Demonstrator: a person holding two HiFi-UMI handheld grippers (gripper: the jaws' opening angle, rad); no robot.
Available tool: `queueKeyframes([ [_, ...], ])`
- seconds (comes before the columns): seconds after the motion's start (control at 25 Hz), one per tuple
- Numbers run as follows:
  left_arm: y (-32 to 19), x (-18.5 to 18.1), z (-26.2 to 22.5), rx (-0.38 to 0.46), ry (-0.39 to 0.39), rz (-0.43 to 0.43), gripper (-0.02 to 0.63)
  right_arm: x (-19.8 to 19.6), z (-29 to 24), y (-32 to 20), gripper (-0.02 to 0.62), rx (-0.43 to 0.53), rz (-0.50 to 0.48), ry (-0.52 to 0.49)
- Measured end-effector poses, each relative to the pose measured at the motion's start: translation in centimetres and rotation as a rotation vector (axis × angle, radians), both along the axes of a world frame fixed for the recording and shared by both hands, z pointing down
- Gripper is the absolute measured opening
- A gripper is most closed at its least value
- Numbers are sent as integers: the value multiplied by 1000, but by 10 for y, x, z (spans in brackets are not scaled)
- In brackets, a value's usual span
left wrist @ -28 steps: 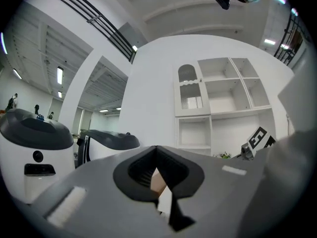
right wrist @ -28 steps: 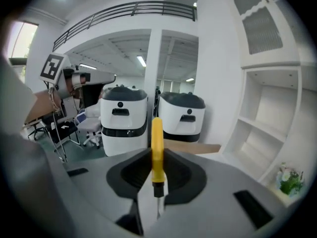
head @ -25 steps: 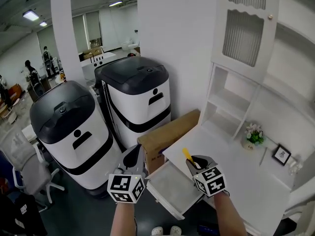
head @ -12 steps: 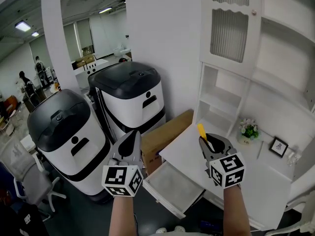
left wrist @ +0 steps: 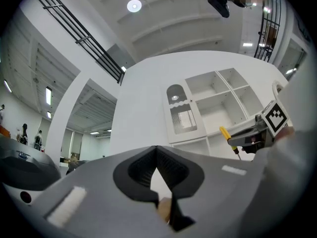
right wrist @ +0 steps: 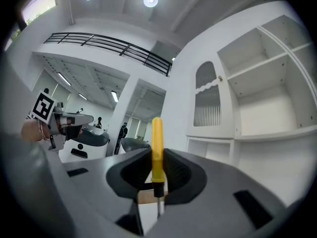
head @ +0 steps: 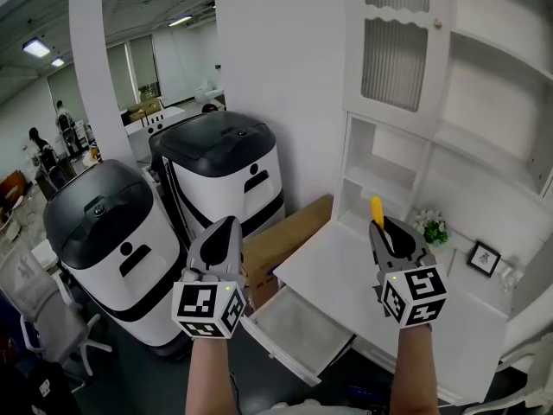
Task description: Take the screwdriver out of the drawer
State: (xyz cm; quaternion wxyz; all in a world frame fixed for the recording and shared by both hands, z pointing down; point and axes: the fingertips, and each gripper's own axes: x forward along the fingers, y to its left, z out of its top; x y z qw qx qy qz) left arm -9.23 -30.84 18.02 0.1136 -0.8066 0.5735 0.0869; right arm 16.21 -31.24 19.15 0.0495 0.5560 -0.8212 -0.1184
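Note:
My right gripper (head: 386, 229) is shut on a screwdriver (head: 377, 212) with a yellow handle, held well above the white desk (head: 339, 271). In the right gripper view the yellow handle (right wrist: 157, 145) stands upright between the dark pads and the thin metal shaft (right wrist: 157, 206) hangs below them. The drawer (head: 298, 329) under the desk's front edge stands pulled out, its white floor bare, below and between my hands. My left gripper (head: 221, 236) floats left of the drawer, jaws shut, with nothing in them. From the left gripper view, the screwdriver (left wrist: 225, 133) shows at the right.
Two white machines with black lids (head: 226, 173) (head: 102, 236) stand left of the desk, with a cardboard box (head: 285, 236) against it. A white hutch with open shelves (head: 406, 93) rises behind the desk. A small flower pot (head: 432, 229) and a picture frame (head: 484, 258) sit at the back.
Both hands have risen. The right gripper carried the screwdriver up from just above the drawer to high over the desk. The left gripper lifted a little beside the drawer.

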Motion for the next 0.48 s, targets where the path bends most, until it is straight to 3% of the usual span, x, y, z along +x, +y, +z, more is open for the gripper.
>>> queueKeyframes([
  [0.48, -4, 5, -10, 21, -11, 9, 2, 6, -14, 6, 78, 50, 20, -6],
])
